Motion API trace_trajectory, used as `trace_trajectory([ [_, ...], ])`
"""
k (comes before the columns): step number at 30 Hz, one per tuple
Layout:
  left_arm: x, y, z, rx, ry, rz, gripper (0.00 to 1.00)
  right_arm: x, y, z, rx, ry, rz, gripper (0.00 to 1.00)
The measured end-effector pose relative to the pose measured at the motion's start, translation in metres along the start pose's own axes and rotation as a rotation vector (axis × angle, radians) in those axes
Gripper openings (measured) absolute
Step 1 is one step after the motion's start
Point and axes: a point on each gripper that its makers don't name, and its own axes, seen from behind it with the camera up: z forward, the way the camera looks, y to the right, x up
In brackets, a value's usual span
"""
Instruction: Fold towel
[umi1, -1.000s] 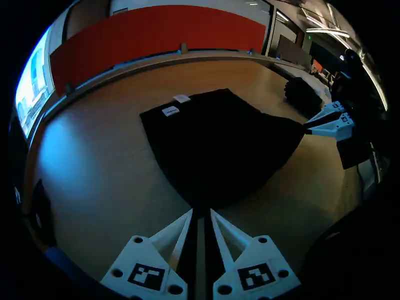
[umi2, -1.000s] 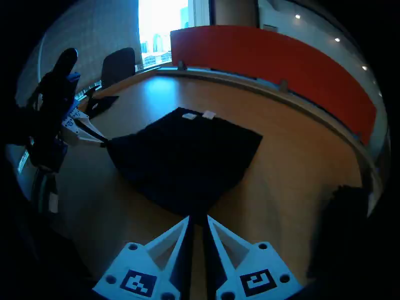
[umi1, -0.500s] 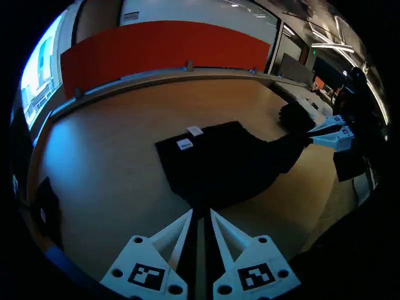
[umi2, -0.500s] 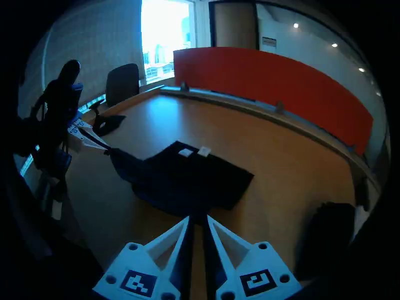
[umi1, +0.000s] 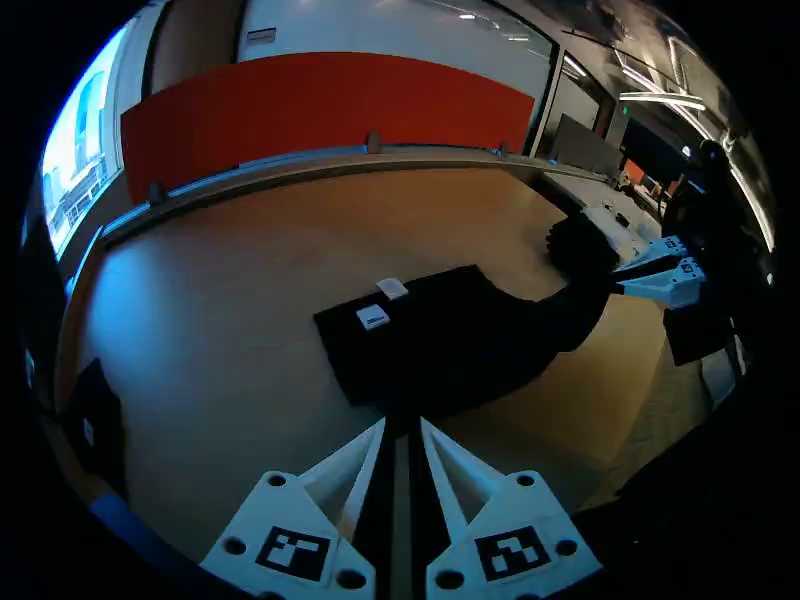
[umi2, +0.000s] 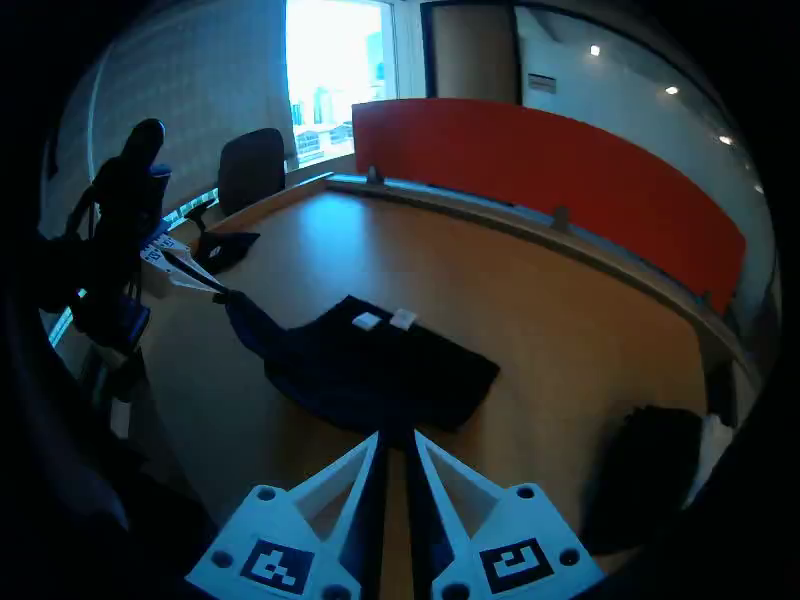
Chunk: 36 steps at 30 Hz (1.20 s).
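Pinching a towel (umi1: 450, 340) corner each, the left gripper (umi1: 401, 428) and right gripper (umi2: 396, 436) hold its near edge above the desk (umi1: 230, 300), fingers (umi1: 345, 470) closed on cloth.

A dark towel (umi1: 450, 335) lies partly spread flat just ahead of the fingers, with two small white tags (umi1: 373, 317) near its far edge. One corner is pinched between the fingers of the left gripper (umi1: 403, 425). Another corner, raised off the flat part, is pinched by the right gripper (umi2: 397, 437).
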Motion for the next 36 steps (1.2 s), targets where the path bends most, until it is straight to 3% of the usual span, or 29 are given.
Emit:
trace_trajectory([
  [6,0.002,-0.001,0.006,0.001,0.004,-0.015,0.08,0.001,0.002,0.004,0.001,-0.003,-0.001,0.11],
  [12,0.007,-0.009,0.017,0.013,0.01,-0.025,0.08,0.0,0.008,0.015,-0.002,-0.016,-0.001,0.1],
  [21,0.019,-0.023,0.044,0.021,0.018,-0.016,0.08,0.003,0.024,0.04,-0.016,-0.034,-0.009,0.1],
  [36,0.026,-0.042,0.089,0.022,0.001,-0.038,0.08,0.006,0.05,0.081,-0.022,-0.055,0.043,0.1],
])
